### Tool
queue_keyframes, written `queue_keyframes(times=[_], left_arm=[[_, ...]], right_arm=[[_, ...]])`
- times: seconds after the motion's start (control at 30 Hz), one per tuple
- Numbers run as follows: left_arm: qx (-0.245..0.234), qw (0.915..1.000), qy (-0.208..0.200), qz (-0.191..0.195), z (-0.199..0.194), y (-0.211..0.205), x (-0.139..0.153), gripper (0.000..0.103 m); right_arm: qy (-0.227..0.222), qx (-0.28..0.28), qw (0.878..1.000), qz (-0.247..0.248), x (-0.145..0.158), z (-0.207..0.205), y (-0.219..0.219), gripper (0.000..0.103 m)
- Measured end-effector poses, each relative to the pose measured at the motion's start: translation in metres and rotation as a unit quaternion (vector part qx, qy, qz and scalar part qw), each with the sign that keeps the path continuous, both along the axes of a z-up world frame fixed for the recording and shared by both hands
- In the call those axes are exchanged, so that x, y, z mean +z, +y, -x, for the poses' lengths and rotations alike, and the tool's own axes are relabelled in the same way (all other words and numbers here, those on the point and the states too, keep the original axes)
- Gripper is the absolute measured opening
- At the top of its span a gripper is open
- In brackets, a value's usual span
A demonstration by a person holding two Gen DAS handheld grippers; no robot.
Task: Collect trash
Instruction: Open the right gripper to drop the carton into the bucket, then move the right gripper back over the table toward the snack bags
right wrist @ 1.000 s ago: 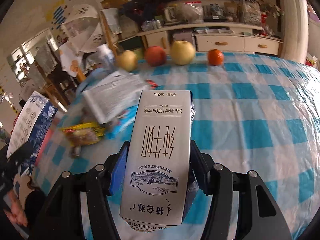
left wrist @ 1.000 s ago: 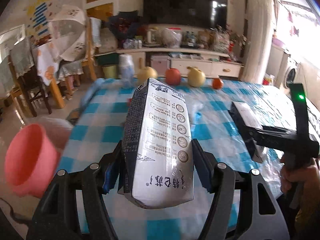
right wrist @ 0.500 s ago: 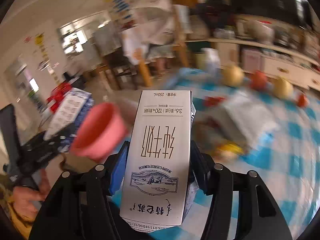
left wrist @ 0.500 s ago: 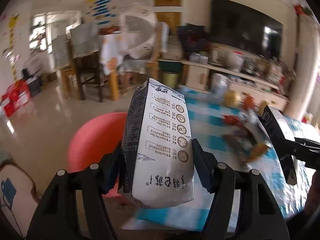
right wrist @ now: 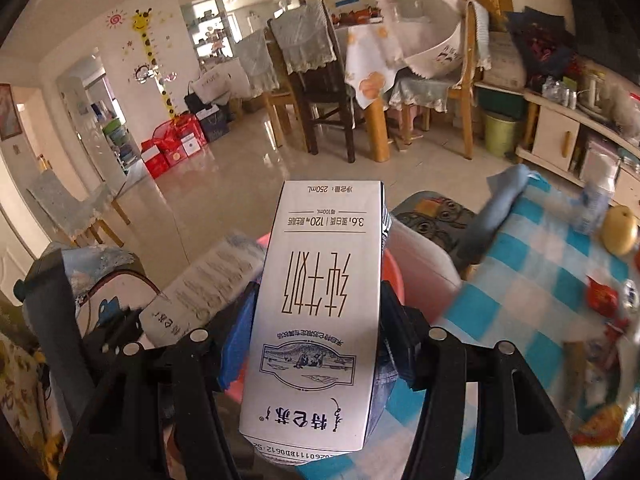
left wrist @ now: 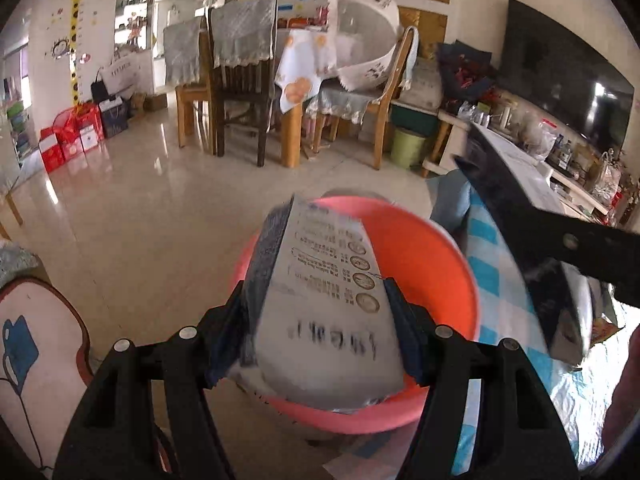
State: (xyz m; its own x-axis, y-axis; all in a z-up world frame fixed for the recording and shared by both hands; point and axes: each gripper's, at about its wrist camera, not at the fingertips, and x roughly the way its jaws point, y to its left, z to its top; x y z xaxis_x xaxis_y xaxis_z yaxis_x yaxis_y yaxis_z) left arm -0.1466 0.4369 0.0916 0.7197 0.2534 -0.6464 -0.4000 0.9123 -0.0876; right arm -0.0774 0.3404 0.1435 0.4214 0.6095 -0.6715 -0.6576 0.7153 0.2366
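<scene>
My left gripper (left wrist: 320, 320) has a white and blue milk carton (left wrist: 324, 312) between its fingers, directly over the pink bin (left wrist: 436, 256). The carton looks blurred and tilted, and the jaws look a little wider than the carton. My right gripper (right wrist: 316, 320) is shut on a second white milk carton (right wrist: 316, 312), held just above the same pink bin (right wrist: 390, 272), mostly hidden behind it. The left gripper and its carton (right wrist: 200, 288) show at the left of the right wrist view. The right gripper's dark body (left wrist: 560, 240) crosses the left wrist view at right.
The blue-checked table (right wrist: 532, 264) is at the right with wrappers (right wrist: 600, 300), a bottle (right wrist: 596, 204) and a yellow fruit (right wrist: 620, 230). A cushioned stool (left wrist: 36, 344) stands at lower left. Dining chairs (left wrist: 236, 92) and a green bin (left wrist: 406, 146) stand across the tiled floor.
Both grippers swung left from the table to above the pink bin. The left carton has tilted and blurred and its jaws have spread slightly. The right carton stays gripped.
</scene>
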Motion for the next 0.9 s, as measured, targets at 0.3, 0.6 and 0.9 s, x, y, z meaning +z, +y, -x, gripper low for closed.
queue_keyframes(times=[0.3,0.6,0.9], left_arm=[[0.007,0.9995,0.026,-0.017,-0.007,0.009,-0.019,0.086],[0.0,0.9981,0.021,-0.058,0.003,-0.017,-0.004,0.093],[-0.031,0.9962,0.007,-0.081,0.01,-0.056,0.014,0.093]], right_arm=[[0.006,-0.06,0.998,0.013,-0.032,-0.01,-0.008,0.09],[-0.029,-0.097,0.994,0.027,-0.031,0.021,-0.054,0.092],[-0.06,-0.129,0.988,0.058,-0.026,0.045,-0.092,0.094]])
